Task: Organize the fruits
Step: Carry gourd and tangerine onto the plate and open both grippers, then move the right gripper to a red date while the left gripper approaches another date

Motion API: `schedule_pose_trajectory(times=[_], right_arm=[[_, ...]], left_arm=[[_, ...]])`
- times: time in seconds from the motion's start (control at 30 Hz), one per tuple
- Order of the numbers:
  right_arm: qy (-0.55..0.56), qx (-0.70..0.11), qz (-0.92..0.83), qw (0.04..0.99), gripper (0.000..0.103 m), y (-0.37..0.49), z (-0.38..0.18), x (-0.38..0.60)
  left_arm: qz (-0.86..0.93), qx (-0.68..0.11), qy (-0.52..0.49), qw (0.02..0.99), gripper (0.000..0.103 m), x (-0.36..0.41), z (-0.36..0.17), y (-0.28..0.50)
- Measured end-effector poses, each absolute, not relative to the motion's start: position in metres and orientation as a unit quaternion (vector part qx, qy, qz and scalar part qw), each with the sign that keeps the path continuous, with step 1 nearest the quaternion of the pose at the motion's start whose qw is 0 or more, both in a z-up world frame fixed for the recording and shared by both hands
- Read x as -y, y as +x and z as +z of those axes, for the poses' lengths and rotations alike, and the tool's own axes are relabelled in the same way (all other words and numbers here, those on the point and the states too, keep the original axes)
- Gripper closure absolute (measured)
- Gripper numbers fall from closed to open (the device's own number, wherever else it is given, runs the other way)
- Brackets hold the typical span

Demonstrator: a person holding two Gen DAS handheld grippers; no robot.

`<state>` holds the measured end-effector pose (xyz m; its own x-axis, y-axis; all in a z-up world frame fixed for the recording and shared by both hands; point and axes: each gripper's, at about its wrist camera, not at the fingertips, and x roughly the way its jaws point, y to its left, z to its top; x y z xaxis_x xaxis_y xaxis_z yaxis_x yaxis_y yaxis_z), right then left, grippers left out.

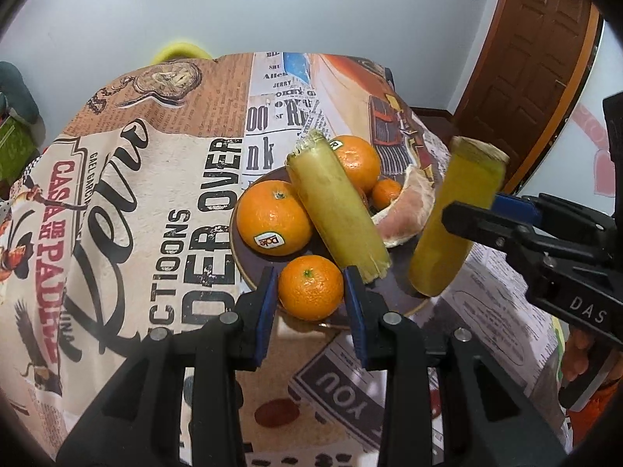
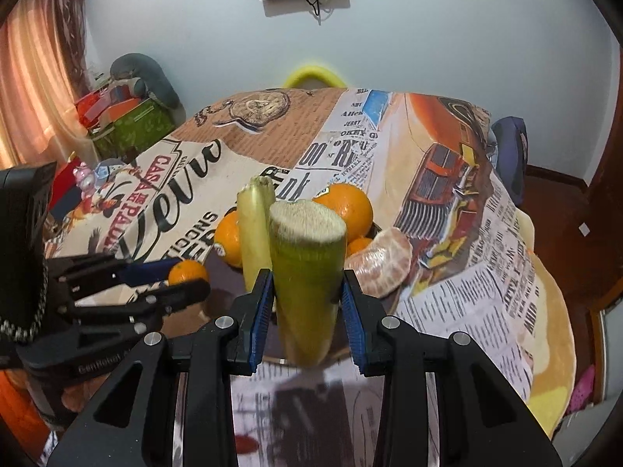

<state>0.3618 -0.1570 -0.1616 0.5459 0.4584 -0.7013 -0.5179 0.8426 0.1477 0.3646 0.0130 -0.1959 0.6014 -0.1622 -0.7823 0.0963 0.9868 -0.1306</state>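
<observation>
Small mandarin (image 1: 310,287) glossy orange, green-yellow cane stalk (image 2: 307,276) fibrous-ended

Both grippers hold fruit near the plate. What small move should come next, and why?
Probably lower the left gripper to set its small orange on the plate: it sits at the near rim, while the right gripper holds its sugarcane piece upright above the edge.

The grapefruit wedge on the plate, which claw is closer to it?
Right. The right claw, shut on a sugarcane stick, hovers just beside the grapefruit wedge; the left claw, gripping a small orange, sits farther off.
</observation>
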Motion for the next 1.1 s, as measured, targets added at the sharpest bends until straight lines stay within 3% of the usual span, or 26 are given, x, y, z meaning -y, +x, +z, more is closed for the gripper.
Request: schedule_pose_trajectory(times=[0.53, 0.67, 1.1], right_arm=[[-0.020, -0.398, 0.278, 0.874, 0.071, 0.384, -0.179, 0.148], [-0.025, -0.396, 0.279, 0.874, 0.071, 0.383, -0.178, 0.149], [-0.039, -0.382, 0.265, 0.884, 0.068, 0.347, -0.155, 0.164]], left_arm=[[-0.071, -0.449, -0.035, 0.890, 0.069, -0.013, -0.211, 0.381], [-0.067, -0.451, -0.038, 0.889, 0.057, -0.013, -0.213, 0.382], [-0.057, -0.417, -0.028, 0.907, 0.057, -0.019, -0.171, 0.339]])
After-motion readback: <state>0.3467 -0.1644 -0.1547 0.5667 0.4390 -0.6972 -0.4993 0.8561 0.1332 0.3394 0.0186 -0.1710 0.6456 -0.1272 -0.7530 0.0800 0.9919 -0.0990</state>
